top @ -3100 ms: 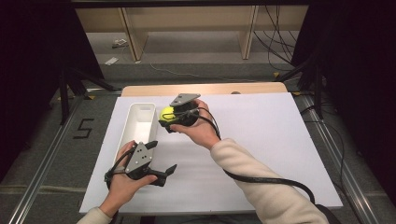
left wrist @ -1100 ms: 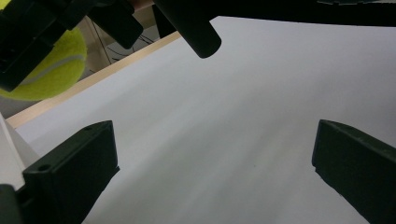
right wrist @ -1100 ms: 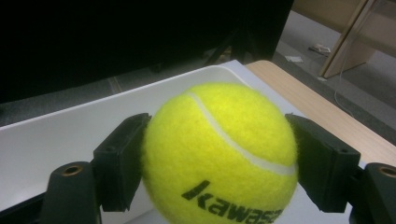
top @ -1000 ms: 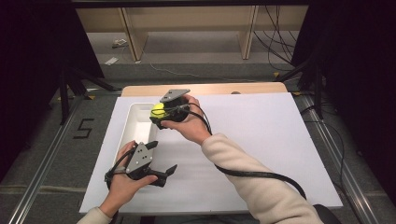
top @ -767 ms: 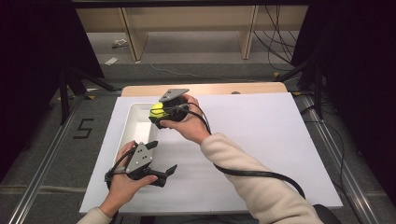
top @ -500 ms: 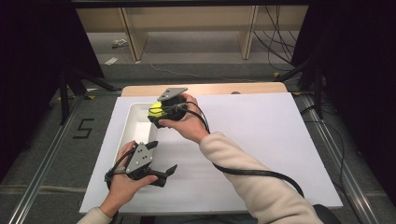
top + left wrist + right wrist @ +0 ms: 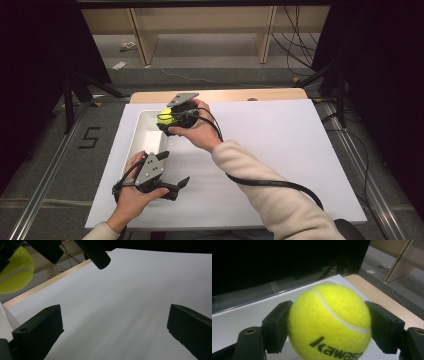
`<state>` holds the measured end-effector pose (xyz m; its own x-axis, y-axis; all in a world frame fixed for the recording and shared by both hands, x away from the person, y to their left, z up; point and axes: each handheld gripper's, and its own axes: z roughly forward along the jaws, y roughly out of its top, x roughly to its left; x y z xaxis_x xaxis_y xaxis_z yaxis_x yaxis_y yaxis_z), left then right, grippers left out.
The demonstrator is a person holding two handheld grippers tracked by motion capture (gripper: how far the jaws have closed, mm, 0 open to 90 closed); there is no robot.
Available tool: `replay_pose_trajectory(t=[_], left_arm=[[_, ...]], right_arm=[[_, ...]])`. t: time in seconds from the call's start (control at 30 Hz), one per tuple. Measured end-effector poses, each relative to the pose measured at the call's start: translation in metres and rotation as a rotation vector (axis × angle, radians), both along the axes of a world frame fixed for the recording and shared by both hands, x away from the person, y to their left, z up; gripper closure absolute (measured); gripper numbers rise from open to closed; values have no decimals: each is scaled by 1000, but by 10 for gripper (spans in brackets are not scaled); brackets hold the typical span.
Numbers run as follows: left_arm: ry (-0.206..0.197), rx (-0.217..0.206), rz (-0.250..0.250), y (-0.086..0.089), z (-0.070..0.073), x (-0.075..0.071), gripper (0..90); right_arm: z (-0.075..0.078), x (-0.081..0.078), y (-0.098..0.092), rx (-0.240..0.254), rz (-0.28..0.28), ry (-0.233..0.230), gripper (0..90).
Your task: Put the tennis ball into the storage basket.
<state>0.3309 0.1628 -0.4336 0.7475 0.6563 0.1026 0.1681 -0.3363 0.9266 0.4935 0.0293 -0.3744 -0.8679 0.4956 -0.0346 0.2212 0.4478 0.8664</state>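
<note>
Tennis ball: a yellow-green tennis ball (image 7: 329, 322), with black lettering on its underside, sat clamped between the two jaws of my right gripper (image 7: 167, 119).
Ball's place: I held it in the air over the far end of a long white tray (image 7: 137, 145).
Right gripper: clenched on the ball, one jaw pressed to each side.
Left gripper: my left gripper (image 7: 172, 186) rested released, its jaws spread wide with nothing between them, just beside the tray's near end.
Table: a white sheet (image 7: 280, 145) covered the table, with bare wood (image 7: 225, 95) showing along its far edge.
</note>
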Motion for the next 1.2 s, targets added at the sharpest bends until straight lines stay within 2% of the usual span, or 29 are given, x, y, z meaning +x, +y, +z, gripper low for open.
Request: replay_pose_trajectory(t=[1.2], left_arm=[[-4, 3, -2, 0, 0, 0, 0]], right_arm=[[5, 3, 12, -2, 13, -3, 259]])
